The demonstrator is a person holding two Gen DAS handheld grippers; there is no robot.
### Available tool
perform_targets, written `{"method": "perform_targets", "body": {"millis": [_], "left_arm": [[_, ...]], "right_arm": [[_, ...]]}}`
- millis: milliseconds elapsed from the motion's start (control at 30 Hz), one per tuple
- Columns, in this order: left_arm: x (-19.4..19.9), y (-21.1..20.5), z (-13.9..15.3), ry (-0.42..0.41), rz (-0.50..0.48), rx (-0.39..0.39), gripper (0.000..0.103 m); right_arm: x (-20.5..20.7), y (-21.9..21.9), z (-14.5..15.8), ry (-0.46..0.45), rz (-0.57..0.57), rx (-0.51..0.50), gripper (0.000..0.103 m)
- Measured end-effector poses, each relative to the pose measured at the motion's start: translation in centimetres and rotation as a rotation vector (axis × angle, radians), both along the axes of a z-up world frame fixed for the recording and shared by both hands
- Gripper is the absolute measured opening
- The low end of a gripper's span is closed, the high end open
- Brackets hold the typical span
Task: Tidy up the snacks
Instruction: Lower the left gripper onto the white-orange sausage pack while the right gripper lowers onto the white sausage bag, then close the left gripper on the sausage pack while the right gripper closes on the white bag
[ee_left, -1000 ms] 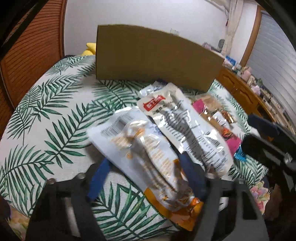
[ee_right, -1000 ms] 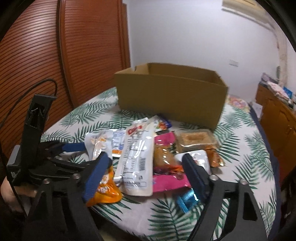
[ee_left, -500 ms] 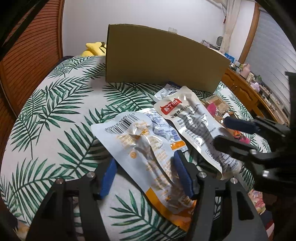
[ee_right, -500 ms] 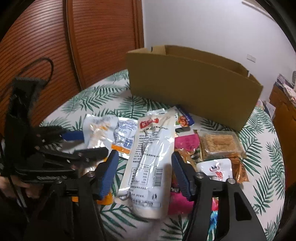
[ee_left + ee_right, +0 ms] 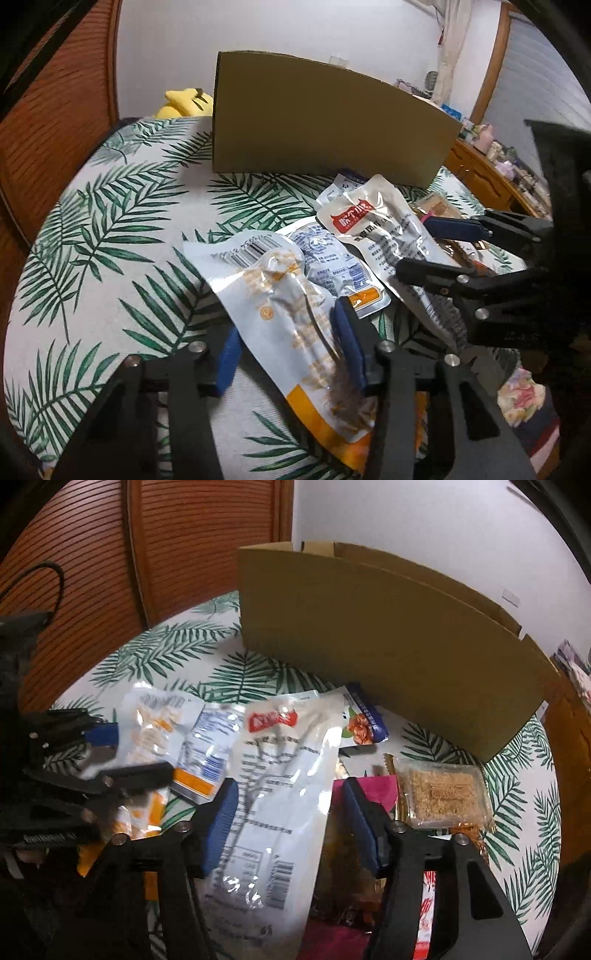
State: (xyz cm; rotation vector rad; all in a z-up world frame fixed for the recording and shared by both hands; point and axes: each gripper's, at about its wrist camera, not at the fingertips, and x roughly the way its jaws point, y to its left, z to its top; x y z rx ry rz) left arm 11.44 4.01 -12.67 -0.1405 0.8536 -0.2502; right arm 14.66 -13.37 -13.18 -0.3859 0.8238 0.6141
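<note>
Snacks lying on leaf-print worktop [image 5: 110, 221]: left gripper [image 5: 291, 343] jaws closing around white-and-orange plastic pouch [image 5: 280, 317], right gripper [image 5: 291, 823] jaws opening astride red-labelled clear pouch [image 5: 273, 775]; needing firm pinches, then lifting toward brown cardboard box [image 5: 388, 627].

Round table [image 5: 110, 206] under a palm-leaf cloth [image 5: 177, 653]; on it a cardboard box [image 5: 388, 627] at the back; snack packets [image 5: 280, 775] heaped before it.
</note>
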Motion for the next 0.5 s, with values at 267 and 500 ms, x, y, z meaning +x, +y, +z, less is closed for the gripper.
{"method": "perform_targets", "body": {"millis": [267, 500], "left_arm": [[0.5, 3.0, 0.1, 0.017, -0.009, -0.047, 0.040], [0.2, 4.9, -0.1, -0.015, 0.004, -0.107, 0.032]], "right_arm": [[1.1, 1.8, -0.9, 0.029, 0.030, -0.076, 0.067], [0.8, 2.7, -0.6, 0.006, 0.018, -0.109, 0.051]]}}
